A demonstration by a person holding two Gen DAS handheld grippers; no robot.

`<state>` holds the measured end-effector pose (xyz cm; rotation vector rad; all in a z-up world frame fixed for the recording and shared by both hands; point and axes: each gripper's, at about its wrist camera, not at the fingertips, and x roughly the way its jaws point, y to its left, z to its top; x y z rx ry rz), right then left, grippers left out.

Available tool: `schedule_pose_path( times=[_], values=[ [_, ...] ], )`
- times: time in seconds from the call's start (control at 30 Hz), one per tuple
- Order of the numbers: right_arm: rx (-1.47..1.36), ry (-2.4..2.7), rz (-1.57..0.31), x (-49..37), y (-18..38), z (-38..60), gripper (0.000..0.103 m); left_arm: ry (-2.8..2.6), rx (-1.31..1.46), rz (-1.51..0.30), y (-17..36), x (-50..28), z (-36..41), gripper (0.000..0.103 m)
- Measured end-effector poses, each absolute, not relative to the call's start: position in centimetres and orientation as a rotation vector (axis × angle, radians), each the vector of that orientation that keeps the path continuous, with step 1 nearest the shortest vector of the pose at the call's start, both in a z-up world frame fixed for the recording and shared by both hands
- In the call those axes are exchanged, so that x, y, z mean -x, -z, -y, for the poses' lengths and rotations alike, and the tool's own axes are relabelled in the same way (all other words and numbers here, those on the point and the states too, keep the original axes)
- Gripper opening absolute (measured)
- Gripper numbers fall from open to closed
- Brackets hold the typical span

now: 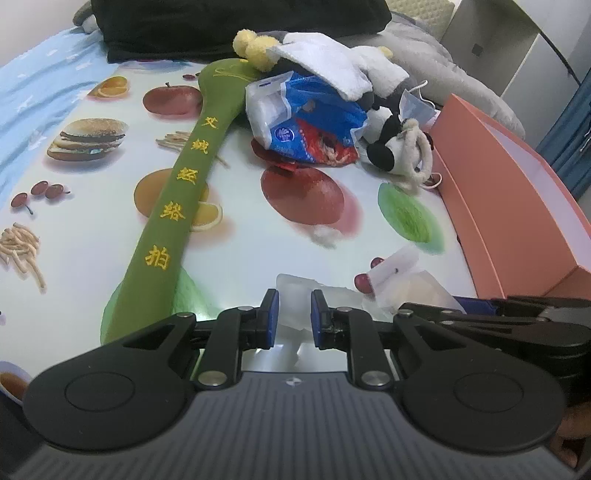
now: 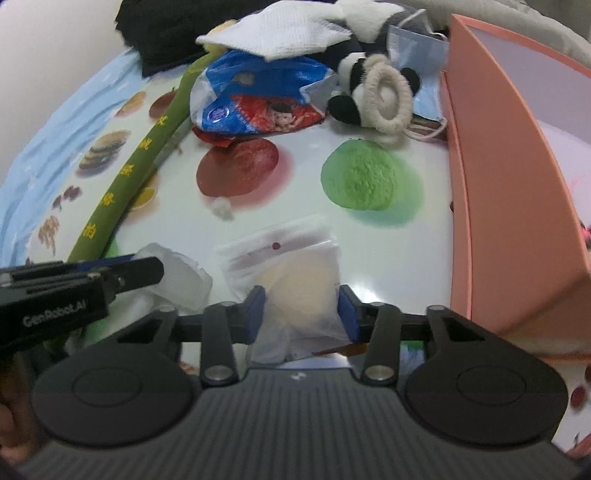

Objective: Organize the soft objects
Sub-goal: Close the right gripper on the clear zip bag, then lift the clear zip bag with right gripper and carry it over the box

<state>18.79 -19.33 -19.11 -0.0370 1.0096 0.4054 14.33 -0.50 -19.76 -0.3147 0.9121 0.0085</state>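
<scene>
My left gripper (image 1: 293, 317) is shut on a crumpled white plastic wrapper (image 1: 295, 291) low over the fruit-print tablecloth (image 1: 240, 258). Its black fingers (image 2: 147, 271) reach in from the left in the right wrist view, with the wrapper (image 2: 181, 277) at their tips. My right gripper (image 2: 302, 312) has its blue pads against both sides of a clear bag holding a beige round pad (image 2: 295, 284), which rests on the cloth. In the left wrist view that bag (image 1: 402, 284) lies just right of my left gripper.
A pink box (image 2: 509, 192) stands open on the right. Piled at the back are a panda plush (image 2: 351, 88), a cream hair ring (image 2: 388, 92), a blue face mask (image 2: 421, 55), a blue-red packet (image 2: 258, 99) and a white towel (image 2: 280, 33). A long green plush bat (image 1: 177, 192) lies at left. A small cotton tuft (image 2: 221, 206) sits mid-table.
</scene>
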Motion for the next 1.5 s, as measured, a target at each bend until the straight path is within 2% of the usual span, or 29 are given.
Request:
schedule_pose_path(
  times=[0.03,0.13,0.33,0.67,1.1,1.3,1.5],
  values=[
    [0.030,-0.393,-0.999,-18.4,19.0,19.4,0.041,-0.007,0.314,-0.915,19.8,-14.3,0.5,0.021],
    [-0.010,-0.356,-0.972,-17.7,18.6,19.8,0.027,0.004,0.306,-0.922,19.7,-14.4,0.7,0.021],
    [-0.079,-0.306,-0.950,-17.2,17.9,20.9,0.019,0.024,0.289,-0.908,18.8,-14.6,1.1,0.021],
    [-0.128,-0.304,-0.879,-16.8,14.4,22.1,0.017,0.055,0.286,-0.876,15.6,-14.6,1.4,0.021],
    [-0.068,-0.284,-0.646,-16.7,4.4,23.6,0.017,0.181,0.291,-0.734,5.9,-17.4,2.3,0.021],
    [-0.055,-0.238,-0.526,-17.0,-0.7,26.0,0.017,0.257,0.256,-0.647,1.0,-19.9,5.1,0.021],
    [-0.064,-0.162,-0.484,-18.0,-3.6,29.7,0.017,0.347,0.200,-0.606,-2.0,-22.7,10.2,0.021]
  ],
)
